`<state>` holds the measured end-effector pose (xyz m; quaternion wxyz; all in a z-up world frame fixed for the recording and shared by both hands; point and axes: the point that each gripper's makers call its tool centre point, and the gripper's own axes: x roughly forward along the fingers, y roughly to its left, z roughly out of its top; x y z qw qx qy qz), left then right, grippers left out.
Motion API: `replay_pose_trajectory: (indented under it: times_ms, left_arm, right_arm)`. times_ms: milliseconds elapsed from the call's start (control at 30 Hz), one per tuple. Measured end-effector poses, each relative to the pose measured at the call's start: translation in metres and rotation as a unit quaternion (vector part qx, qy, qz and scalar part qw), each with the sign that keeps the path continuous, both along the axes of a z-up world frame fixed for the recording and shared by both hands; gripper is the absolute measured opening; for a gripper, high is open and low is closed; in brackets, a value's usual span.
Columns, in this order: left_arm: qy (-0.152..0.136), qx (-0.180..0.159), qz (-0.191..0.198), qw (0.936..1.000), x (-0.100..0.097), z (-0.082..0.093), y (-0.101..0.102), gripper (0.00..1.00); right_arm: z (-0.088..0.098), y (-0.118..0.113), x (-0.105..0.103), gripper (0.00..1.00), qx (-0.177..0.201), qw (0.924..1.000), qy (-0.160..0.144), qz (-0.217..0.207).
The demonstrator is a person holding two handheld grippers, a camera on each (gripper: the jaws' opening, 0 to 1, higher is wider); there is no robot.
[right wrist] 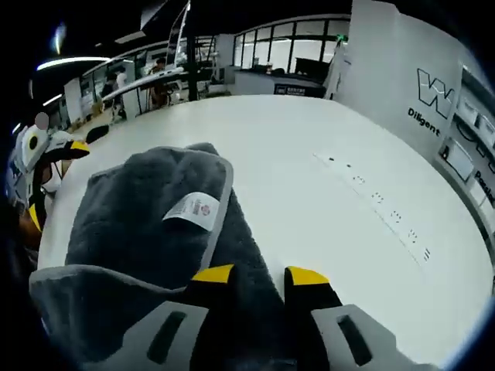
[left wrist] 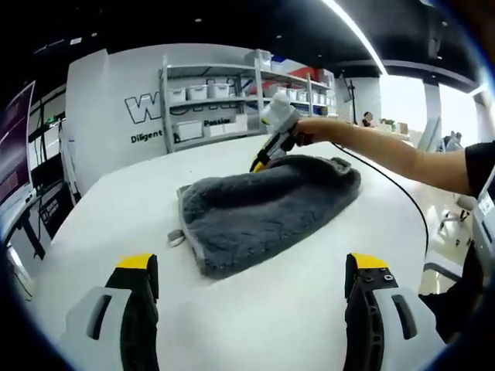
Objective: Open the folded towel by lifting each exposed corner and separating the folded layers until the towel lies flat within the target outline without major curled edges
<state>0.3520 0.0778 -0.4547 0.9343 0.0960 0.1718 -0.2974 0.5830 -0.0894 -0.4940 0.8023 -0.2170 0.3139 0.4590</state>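
Grey towel (left wrist: 267, 212), white label (right wrist: 193, 210), white table (right wrist: 325, 178), yellow-tipped tool (right wrist: 259, 277).

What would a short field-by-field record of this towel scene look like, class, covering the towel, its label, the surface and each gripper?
towel: fluffy grey towel, still folded in layers, lying on the table
label: small white care label on the folded-over layer
surface: round white table
left gripper: left gripper, jaws wide apart, short of the towel's near edge
right gripper: right gripper, yellow-tipped jaws nearly together at the towel's edge; grip cannot be confirmed
background: white shelving unit holding boxes
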Motion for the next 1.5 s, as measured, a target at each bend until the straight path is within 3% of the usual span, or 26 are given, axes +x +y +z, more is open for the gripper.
replay_pose_trajectory:
  times_ms: [67,200,333,433,633,800,933,1200,1500]
  left_arm:
    - [0.001,-0.001,0.001,1.0000,0.000,-0.001,0.000,0.99]
    - [0.003,-0.001,0.002,1.0000,0.000,-0.002,0.000,0.99]
    - [0.003,-0.001,0.002,1.0000,-0.001,-0.002,-0.001,0.99]
    - [0.002,-0.001,0.002,1.0000,-0.002,-0.001,-0.001,0.99]
    - [0.003,0.003,0.006,1.0000,-0.003,-0.002,0.002,0.99]
    - [0.003,0.009,0.004,0.9999,-0.001,-0.001,0.003,0.99]
    - [-0.001,0.008,0.000,1.0000,0.001,0.003,0.000,0.99]
    - [0.000,0.012,-0.008,0.9999,0.001,0.002,-0.006,0.99]
    - [-0.006,0.016,-0.020,0.9997,0.003,0.007,-0.016,0.99]
  right_arm:
    - [0.000,-0.001,0.002,0.20,0.005,1.0000,-0.002,-0.004]
    - [-0.001,-0.001,0.000,0.05,0.015,0.9999,-0.003,0.009]
    - [0.000,-0.005,0.004,0.05,0.015,0.9997,-0.021,-0.005]
    - [0.000,-0.016,0.017,0.05,0.015,0.9984,-0.043,-0.034]
    - [0.002,-0.042,0.036,0.04,0.035,0.9930,-0.042,-0.105]
    - [0.003,-0.071,0.053,0.04,0.065,0.9815,-0.044,-0.175]
    - [0.003,-0.099,0.058,0.04,0.064,0.9729,-0.050,-0.217]
    - [0.004,-0.145,0.052,0.04,0.082,0.9581,-0.043,-0.271]
    - [0.004,-0.202,0.022,0.04,0.075,0.9476,-0.049,-0.307]
